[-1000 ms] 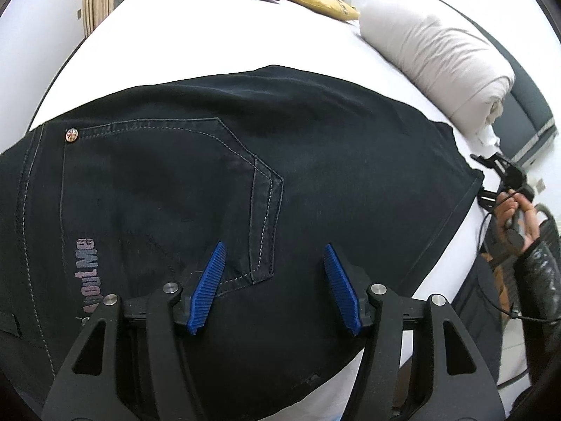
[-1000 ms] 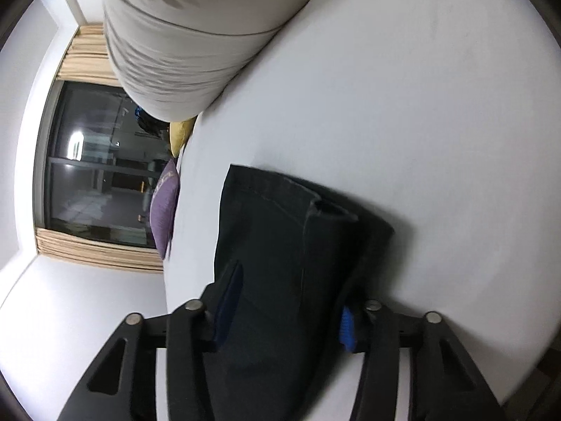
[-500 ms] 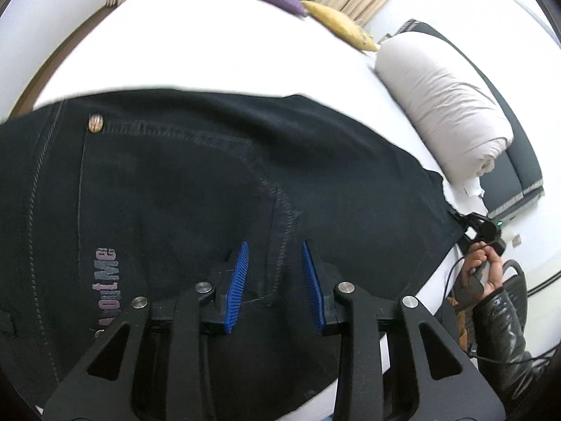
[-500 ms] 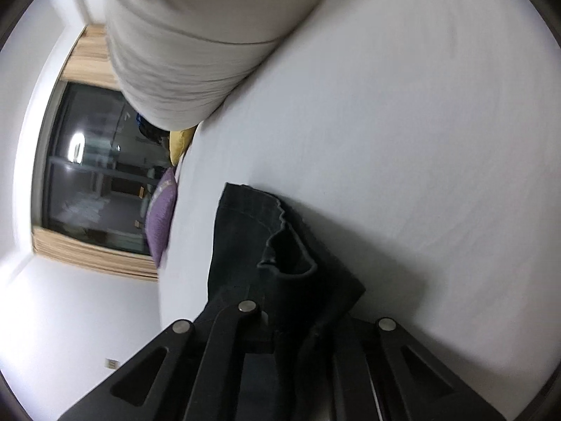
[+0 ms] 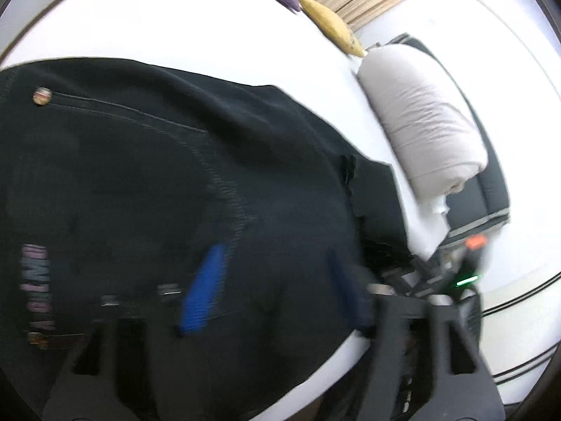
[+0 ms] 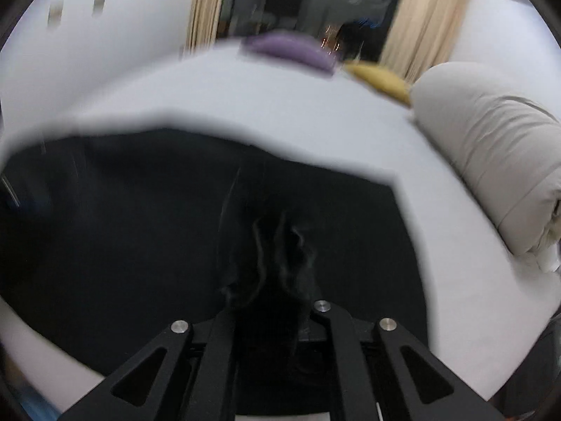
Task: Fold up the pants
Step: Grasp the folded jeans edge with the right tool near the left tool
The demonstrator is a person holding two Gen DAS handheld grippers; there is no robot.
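Presently, on the left, the left gripper [image 5: 277, 291] is being held over the black pants [image 5: 140, 193], which are lying spread on the white bed [image 5: 157, 24]. Its jaws have just been opening from a near pinch half a second ago; the blue pads [image 5: 203, 294] are now standing apart above the pocket seam with only flat cloth under them, nothing clamped. The view is rolled compared with a second ago, and motion blur is smearing both fingers. To the right, the far hem of the pants is now being carried in over the lower layer, where earlier it was lying flat at the bed edge. In the right wrist view, the right gripper [image 6: 270, 315] is being kept pressed together on a bunched fold of the pants [image 6: 273, 245]; a second ago its jaws were spread around that hem. This camera has swung round, so the purple cushion [image 6: 291, 49], yellow cushion [image 6: 378, 77] and rolled duvet [image 6: 491, 161] are now upright. The pads themselves are hidden by cloth; dark fabric detail is hard to make out.
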